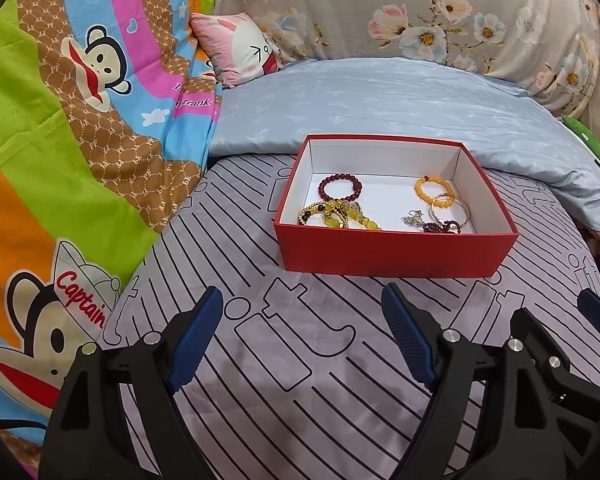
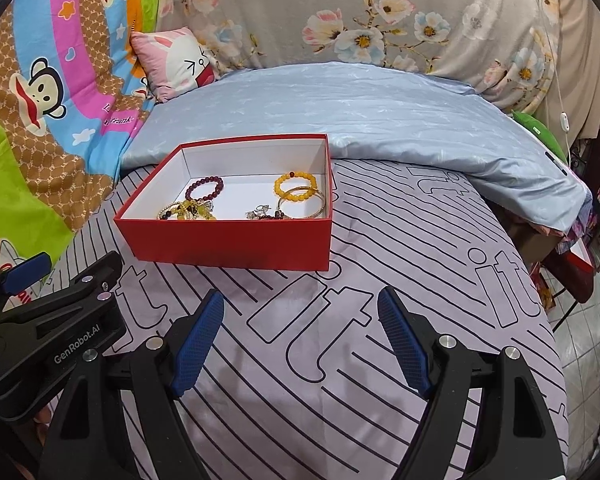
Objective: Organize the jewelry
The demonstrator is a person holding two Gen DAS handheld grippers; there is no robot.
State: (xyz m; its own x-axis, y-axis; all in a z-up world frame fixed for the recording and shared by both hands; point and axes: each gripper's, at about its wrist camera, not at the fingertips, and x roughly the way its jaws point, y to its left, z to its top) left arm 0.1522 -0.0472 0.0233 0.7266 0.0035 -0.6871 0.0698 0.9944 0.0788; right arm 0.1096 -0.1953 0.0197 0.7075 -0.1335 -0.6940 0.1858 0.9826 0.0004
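Observation:
A red box (image 1: pixel 392 250) (image 2: pixel 228 242) with a white inside sits on the striped bedsheet. It holds a dark red bead bracelet (image 1: pixel 340 187) (image 2: pixel 204 188), an orange bead bracelet (image 1: pixel 434 190) (image 2: pixel 296 188), a thin metal bangle (image 1: pixel 452 212) (image 2: pixel 304 204), a yellow bead tangle (image 1: pixel 340 216) (image 2: pixel 188 212) and a small silver piece (image 1: pixel 414 218) (image 2: pixel 260 212). My left gripper (image 1: pixel 302 308) stands open in front of the box with nothing between its blue pads. My right gripper (image 2: pixel 300 308) is open too, to the right of the box front, empty.
A light blue quilt (image 1: pixel 380 104) (image 2: pixel 340 112) lies folded behind the box. A cartoon monkey blanket (image 1: pixel 60 120) rises at the left, with a pink rabbit cushion (image 1: pixel 240 48) (image 2: pixel 176 60) at the back. The bed's edge and tiled floor (image 2: pixel 580 320) lie to the right.

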